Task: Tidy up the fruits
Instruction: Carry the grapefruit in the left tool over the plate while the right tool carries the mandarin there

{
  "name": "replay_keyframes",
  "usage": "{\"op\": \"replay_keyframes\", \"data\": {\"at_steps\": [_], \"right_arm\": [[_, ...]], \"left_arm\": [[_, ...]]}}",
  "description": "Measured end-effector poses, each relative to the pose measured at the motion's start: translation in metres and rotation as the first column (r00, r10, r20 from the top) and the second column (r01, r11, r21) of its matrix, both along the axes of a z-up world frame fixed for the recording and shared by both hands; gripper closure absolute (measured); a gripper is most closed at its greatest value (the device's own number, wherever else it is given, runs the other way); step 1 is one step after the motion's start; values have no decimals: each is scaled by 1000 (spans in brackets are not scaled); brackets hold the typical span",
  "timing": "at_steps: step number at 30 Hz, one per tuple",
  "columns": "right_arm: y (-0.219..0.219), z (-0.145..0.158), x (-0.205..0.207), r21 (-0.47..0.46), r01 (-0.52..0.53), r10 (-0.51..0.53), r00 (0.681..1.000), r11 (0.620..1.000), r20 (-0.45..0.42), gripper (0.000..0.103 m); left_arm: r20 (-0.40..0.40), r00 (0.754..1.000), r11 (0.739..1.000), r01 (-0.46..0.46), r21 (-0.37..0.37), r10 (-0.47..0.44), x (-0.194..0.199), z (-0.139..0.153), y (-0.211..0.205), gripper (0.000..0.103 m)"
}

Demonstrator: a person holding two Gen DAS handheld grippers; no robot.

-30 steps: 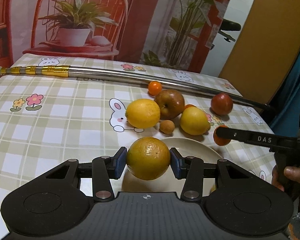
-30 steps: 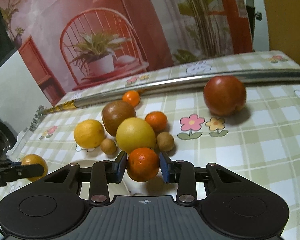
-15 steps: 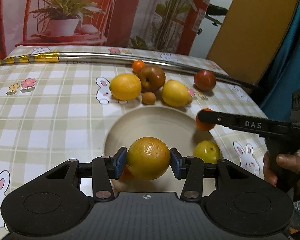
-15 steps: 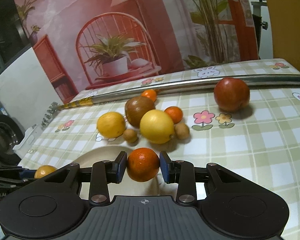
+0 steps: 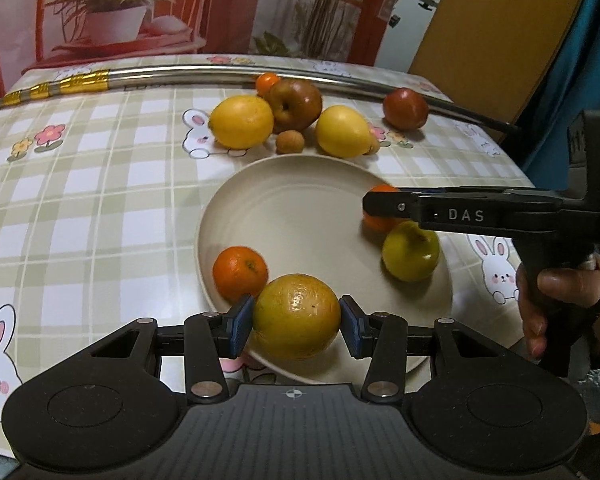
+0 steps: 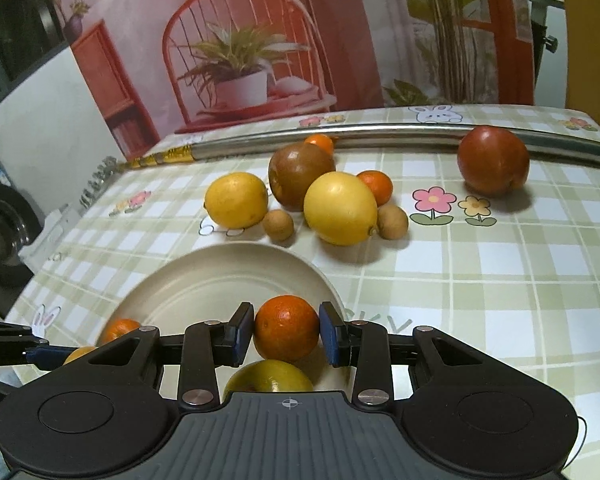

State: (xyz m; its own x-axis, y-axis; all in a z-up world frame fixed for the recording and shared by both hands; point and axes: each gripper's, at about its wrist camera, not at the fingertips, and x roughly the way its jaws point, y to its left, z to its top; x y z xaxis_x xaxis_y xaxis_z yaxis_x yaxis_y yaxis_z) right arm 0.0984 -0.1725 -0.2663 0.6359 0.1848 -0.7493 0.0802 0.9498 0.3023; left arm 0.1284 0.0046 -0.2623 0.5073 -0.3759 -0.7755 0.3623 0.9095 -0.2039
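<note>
Our left gripper (image 5: 296, 317) and right gripper (image 6: 287, 330) each clench an orange above the plate (image 5: 300, 184) below them; next we lower and release.

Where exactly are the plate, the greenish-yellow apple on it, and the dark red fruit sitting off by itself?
plate (image 5: 300, 216): left wrist view, bare middle of its floor.
greenish-yellow apple (image 5: 410, 254): left wrist view, middle of its skin.
dark red fruit (image 6: 493, 160): right wrist view, centre of its front.
</note>
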Motion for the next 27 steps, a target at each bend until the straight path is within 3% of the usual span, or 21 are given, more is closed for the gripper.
{"op": "replay_keyframes", "data": {"at_steps": [16, 27], "right_arm": [[10, -3, 2, -91, -10, 8, 1000, 996, -22, 70], [10, -3, -4, -94, -6, 5, 1000, 996, -8, 70]], "left_arm": [[63, 998, 997, 5, 80, -11, 4, -8, -9, 54], [117, 993, 991, -4, 131, -12, 6, -12, -15, 54]]}}
